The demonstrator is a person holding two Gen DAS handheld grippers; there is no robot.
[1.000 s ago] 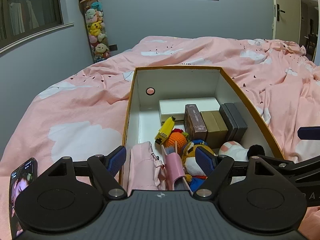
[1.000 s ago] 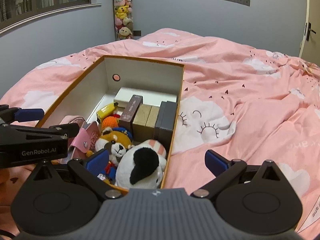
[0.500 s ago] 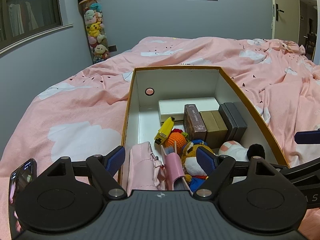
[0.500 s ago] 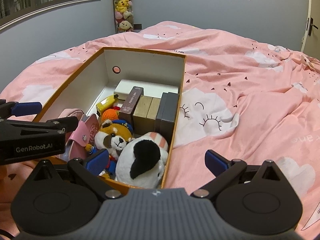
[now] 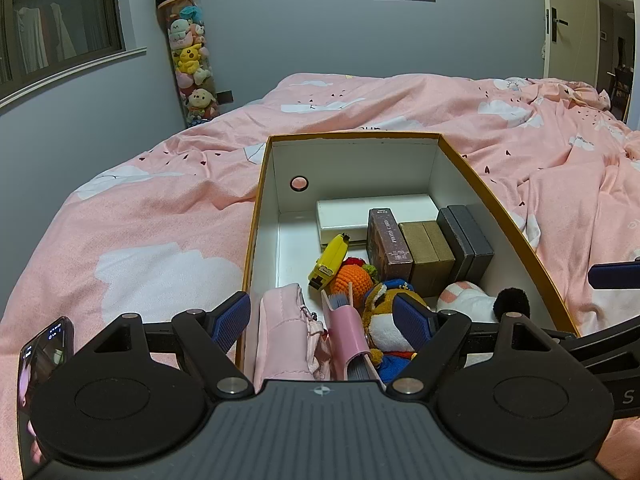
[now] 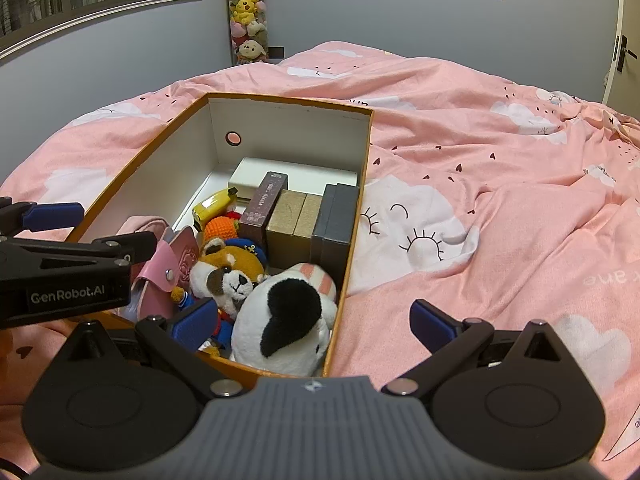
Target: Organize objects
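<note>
"PHOTO CARD" on maroon box [image 5: 389, 241]; "GenRobot.AI" on left hand-held gripper [image 6: 68, 295] side.

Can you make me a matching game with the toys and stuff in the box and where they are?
Things:
1. yellow banana toy
2. white flat box
3. black-and-white plush
4. dark grey boxes

Places:
A. against the far wall of the cardboard box
B. at the near end, by the orange rim
C. standing along the right wall
D. leaning on the orange crochet ball

Pairs: 1-D, 2-A, 3-B, 4-C
</note>
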